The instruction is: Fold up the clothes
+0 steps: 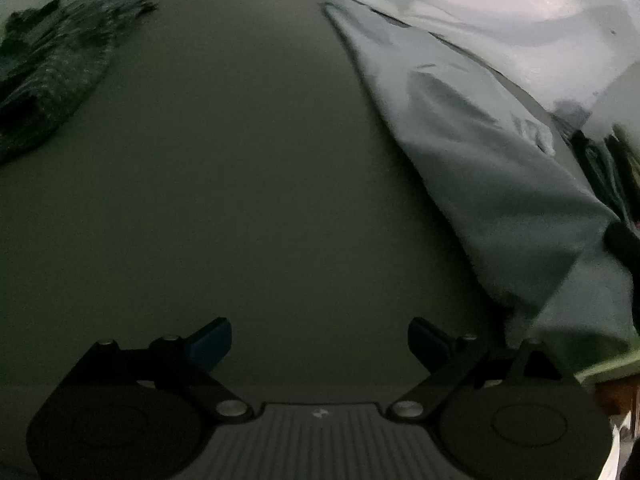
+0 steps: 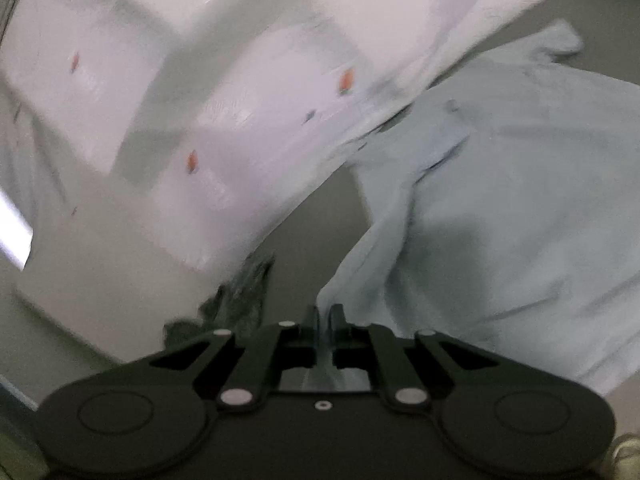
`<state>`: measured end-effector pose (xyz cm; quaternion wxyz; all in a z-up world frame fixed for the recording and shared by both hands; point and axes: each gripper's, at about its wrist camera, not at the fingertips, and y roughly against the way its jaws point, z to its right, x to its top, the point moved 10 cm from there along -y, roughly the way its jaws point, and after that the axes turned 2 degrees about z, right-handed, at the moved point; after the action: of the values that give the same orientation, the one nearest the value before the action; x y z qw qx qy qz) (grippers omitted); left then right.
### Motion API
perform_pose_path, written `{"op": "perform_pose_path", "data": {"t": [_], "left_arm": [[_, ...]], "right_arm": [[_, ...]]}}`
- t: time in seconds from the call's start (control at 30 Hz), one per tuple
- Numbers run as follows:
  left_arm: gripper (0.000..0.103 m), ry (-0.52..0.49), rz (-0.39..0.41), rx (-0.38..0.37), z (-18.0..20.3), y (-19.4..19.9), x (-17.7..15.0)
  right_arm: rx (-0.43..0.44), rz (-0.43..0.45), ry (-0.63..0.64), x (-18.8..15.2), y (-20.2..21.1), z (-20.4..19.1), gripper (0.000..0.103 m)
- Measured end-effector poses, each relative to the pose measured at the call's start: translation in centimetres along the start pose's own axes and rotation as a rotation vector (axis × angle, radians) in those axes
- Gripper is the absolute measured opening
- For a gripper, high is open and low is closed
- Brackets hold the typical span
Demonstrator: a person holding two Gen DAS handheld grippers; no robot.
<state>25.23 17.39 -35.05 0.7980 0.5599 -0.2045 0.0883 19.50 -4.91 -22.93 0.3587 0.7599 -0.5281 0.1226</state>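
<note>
A pale blue-grey garment (image 1: 488, 152) lies on the dark grey-green surface (image 1: 224, 168) at the right of the left wrist view, with its straight edge running from the top middle down to the right. My left gripper (image 1: 320, 342) is open and empty over the bare surface, left of the garment. In the right wrist view the same pale garment (image 2: 512, 216) spreads to the right. My right gripper (image 2: 325, 316) is shut on a bunched edge of it, and cloth runs back between the fingers.
A dark patterned cloth (image 1: 56, 76) lies at the far left; it also shows in the right wrist view (image 2: 240, 292) just left of the gripper. A white sheet with small orange marks (image 2: 224, 92) covers the back; it also shows in the left wrist view (image 1: 500, 0).
</note>
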Motion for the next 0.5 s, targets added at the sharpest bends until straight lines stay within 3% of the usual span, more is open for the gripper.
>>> {"op": "perform_pose_path", "data": {"t": [0.1, 0.17, 0.23, 0.3, 0.37, 0.5], "left_arm": [[0.095, -0.013, -0.004, 0.003, 1.5, -0.3, -0.5], [0.095, -0.016, -0.005, -0.007, 2.7, -0.7, -0.5], [0.095, -0.019, -0.006, -0.016, 3.9, -1.0, -0.6], [0.094, -0.022, -0.006, -0.025, 5.1, -1.3, -0.6], [0.093, -0.025, -0.007, -0.034, 6.3, -1.7, -0.7], [0.072, -0.015, -0.025, -0.108, 8.8, -2.7, -1.1]], "right_arm": [[-0.299, -0.052, 0.138, 0.3, 0.0, 5.2, 0.007], [-0.38, -0.098, 0.196, 0.1, 0.1, 7.2, 0.009], [-0.333, -0.1, 0.104, 0.2, 0.3, 8.0, 0.018], [-0.273, -0.103, 0.027, 0.1, 0.2, 8.1, 0.035], [-0.239, -0.144, 0.033, -0.4, -0.4, 8.1, 0.035], [-0.231, -0.217, 0.054, -1.6, -1.8, 8.6, 0.037]]}}
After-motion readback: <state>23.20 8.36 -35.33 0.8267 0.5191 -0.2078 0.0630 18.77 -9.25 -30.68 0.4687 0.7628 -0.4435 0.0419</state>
